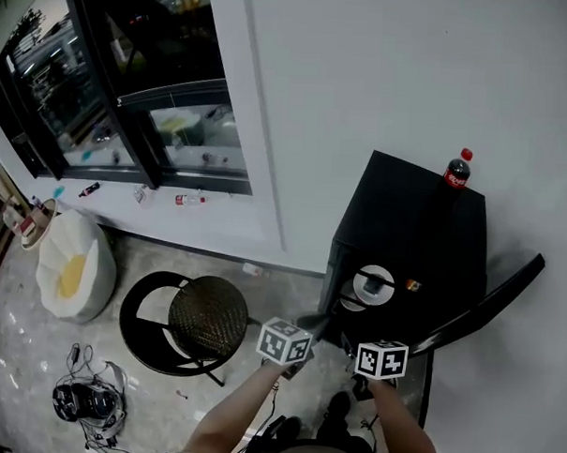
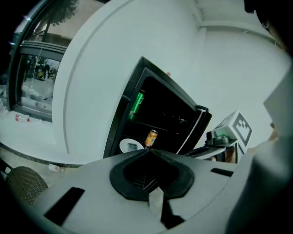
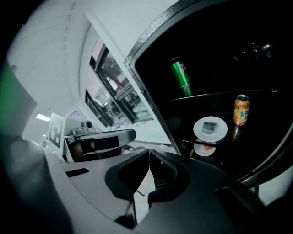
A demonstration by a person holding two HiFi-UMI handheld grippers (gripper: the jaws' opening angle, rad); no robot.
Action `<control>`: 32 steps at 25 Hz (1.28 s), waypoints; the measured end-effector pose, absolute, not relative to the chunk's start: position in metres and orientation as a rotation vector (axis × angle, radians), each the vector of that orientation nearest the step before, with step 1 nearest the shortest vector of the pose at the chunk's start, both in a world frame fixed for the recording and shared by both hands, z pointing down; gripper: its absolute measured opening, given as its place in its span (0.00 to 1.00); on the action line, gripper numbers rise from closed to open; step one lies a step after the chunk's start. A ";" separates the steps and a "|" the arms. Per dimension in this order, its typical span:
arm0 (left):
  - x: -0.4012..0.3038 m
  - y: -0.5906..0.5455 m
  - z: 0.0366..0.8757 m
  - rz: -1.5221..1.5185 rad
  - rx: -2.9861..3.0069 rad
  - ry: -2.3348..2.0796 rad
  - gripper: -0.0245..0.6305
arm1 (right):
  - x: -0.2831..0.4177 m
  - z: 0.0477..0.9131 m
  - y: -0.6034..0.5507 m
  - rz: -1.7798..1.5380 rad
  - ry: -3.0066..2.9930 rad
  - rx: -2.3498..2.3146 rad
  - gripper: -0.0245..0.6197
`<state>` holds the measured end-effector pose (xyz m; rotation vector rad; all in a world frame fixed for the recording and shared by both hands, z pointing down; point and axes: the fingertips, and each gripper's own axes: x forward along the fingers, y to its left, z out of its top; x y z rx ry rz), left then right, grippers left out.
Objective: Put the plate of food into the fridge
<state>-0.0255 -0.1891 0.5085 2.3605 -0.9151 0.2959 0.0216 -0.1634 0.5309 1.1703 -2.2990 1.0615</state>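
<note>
1. Clenched on nothing: left tongs [image 2: 147,151] and right tongs [image 3: 149,151], tips met, side by side at lower centre of the head view, just short of the fridge [image 1: 410,226] opening.
2. Set inside the fridge, at mid-height: plate [image 3: 210,128], round, white and flat, with an orange can [image 3: 241,109] just right of it and a green can [image 3: 181,75] higher up.
3. Swung wide toward the right edge: thin black door [image 1: 487,300], with the opening free ahead of the tongs.
4. Boxy and matt black against a plain white wall [image 1: 365,84], with a red-capped bottle [image 1: 458,170] upright at the top's far edge.
5. Left of the tongs, on speckled floor [image 1: 26,332]: round stool [image 1: 207,316] with a dark woven seat, near but apart.
</note>
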 end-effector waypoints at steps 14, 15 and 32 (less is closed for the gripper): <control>-0.053 -0.134 0.452 0.208 2.549 -0.842 0.05 | -0.025 0.452 -0.129 0.948 -2.560 1.081 0.08; -0.057 -0.131 0.450 0.221 2.559 -0.851 0.05 | -0.029 0.448 -0.125 0.934 -2.572 1.074 0.08; -0.070 -0.093 0.408 0.198 2.688 -0.917 0.05 | -0.031 0.402 -0.086 0.652 -2.632 1.139 0.08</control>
